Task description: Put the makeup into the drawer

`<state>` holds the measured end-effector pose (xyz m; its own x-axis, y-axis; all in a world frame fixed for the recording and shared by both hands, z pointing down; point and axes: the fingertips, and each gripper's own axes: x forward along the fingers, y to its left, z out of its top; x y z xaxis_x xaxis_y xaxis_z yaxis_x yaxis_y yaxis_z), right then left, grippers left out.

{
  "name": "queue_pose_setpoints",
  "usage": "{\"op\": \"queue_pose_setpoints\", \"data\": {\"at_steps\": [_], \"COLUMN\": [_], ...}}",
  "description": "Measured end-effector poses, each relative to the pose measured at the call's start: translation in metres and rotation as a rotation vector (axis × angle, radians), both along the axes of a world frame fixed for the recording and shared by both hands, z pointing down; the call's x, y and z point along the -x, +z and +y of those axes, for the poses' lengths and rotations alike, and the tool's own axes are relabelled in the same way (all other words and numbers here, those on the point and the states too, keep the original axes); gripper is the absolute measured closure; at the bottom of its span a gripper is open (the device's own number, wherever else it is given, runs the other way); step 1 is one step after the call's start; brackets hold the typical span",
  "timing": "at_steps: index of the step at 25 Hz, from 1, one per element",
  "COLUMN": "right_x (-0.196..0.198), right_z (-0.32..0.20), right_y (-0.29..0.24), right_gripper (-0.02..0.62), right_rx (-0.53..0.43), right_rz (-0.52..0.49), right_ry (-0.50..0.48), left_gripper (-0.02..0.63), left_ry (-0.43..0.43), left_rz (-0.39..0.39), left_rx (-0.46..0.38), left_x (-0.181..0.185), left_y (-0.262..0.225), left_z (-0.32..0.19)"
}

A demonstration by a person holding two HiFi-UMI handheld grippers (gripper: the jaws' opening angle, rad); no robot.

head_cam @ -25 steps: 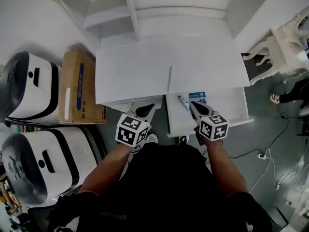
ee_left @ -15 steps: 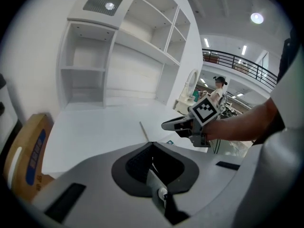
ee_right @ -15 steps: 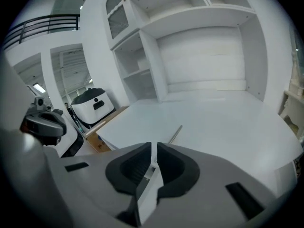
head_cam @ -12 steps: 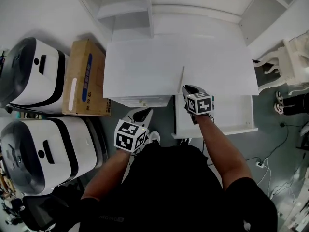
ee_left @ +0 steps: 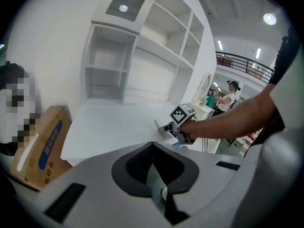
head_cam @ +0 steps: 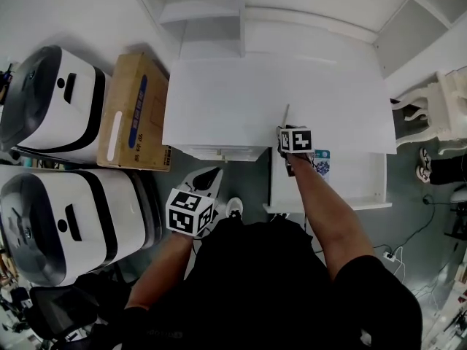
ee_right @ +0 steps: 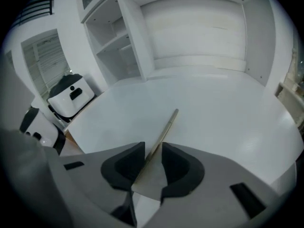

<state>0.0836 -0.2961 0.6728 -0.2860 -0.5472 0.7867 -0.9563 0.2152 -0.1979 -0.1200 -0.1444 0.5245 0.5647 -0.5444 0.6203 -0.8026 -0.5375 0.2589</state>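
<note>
Now, beside a brown cardboard box (head_cam: pixel 131 115), the left gripper (ee_left: pixel 152 146) hangs in front of the smooth white counter (head_cam: pixel 219 108), jaws together on nothing. The right gripper's (ee_right: pixel 153 148) jaws have just been opening. A slim golden makeup stick (ee_right: pixel 167 125) lies flat on the counter between them, ungripped. The white drawer (head_cam: pixel 350 188) stands open further right.

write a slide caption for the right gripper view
Right gripper, jaws just opening, straddles the near end of a slim makeup stick lying on the white desk top.
</note>
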Motion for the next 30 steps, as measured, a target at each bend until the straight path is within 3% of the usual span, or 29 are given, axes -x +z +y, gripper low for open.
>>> {"op": "queue_pose_setpoints", "data": {"at_steps": [4, 9, 18, 30], "right_x": [-0.005, -0.008, -0.014, -0.038], "right_z": [0.0, 0.004, 0.019, 0.047], "right_y": [0.003, 0.003, 0.002, -0.047], "right_gripper": [0.489, 0.526, 0.549, 0.549], "right_rx": [-0.003, 0.008, 0.029, -0.1], "right_rz": [0.067, 0.081, -0.019, -0.03], "right_ry": [-0.021, -0.047, -0.067, -0.154], "left_gripper": [0.6, 0.6, 0.6, 0.6], "left_ry": [-0.023, -0.027, -0.004, 0.095], "left_rz": [0.001, 0.005, 0.008, 0.009], "left_rx": [0.003, 0.0, -0.005, -0.004], "left_x": [0.007, 0.007, -0.003, -0.05], "left_y": [0.002, 0.002, 0.002, 0.005], "left_z": [0.0, -0.001, 0.002, 0.005]}}
